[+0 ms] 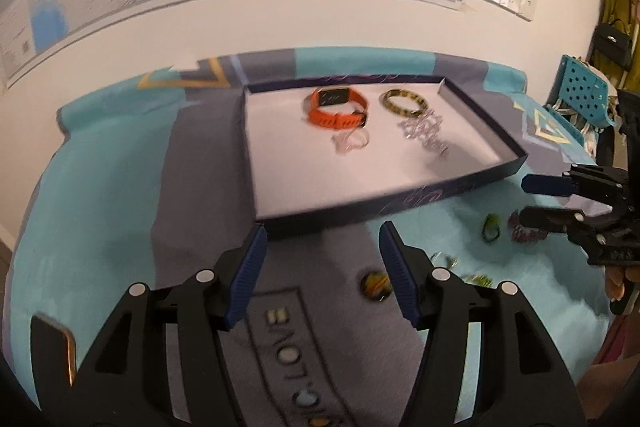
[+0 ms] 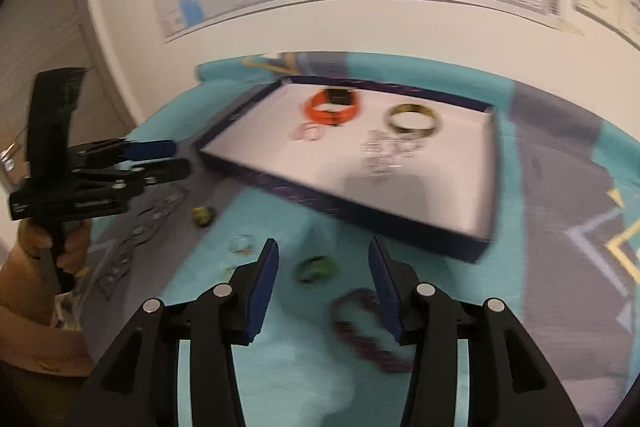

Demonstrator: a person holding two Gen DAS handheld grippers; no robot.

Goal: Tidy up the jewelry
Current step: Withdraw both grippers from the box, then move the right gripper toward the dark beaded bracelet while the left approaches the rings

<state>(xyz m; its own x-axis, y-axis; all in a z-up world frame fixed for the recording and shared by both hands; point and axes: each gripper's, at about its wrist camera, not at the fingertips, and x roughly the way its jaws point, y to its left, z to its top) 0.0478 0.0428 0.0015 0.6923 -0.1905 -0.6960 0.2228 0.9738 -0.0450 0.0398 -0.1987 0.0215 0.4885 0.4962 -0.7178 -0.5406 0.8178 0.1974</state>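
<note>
Currently both tools have jaws apart with nothing between: left tool [image 1: 322, 267] over the grey cloth, right tool [image 2: 322, 277] over a green ring [image 2: 315, 269] and dark beaded bracelet [image 2: 368, 335] on the bench. Farther back, the tray [image 2: 360, 211] holds an orange watch [image 1: 336, 107], bangle [image 1: 403, 103] and clear pieces.

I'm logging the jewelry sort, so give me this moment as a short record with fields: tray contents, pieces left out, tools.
tray: shallow dark box, white inside, on a teal and grey cloth
in tray: orange watch, olive bangle, clear ring, silvery chain pile
on cloth: green ring, dark beaded bracelet, yellow-striped bead, other small pieces, blurred
left tool: open, empty
right tool: open, empty, above the cloth pieces
</note>
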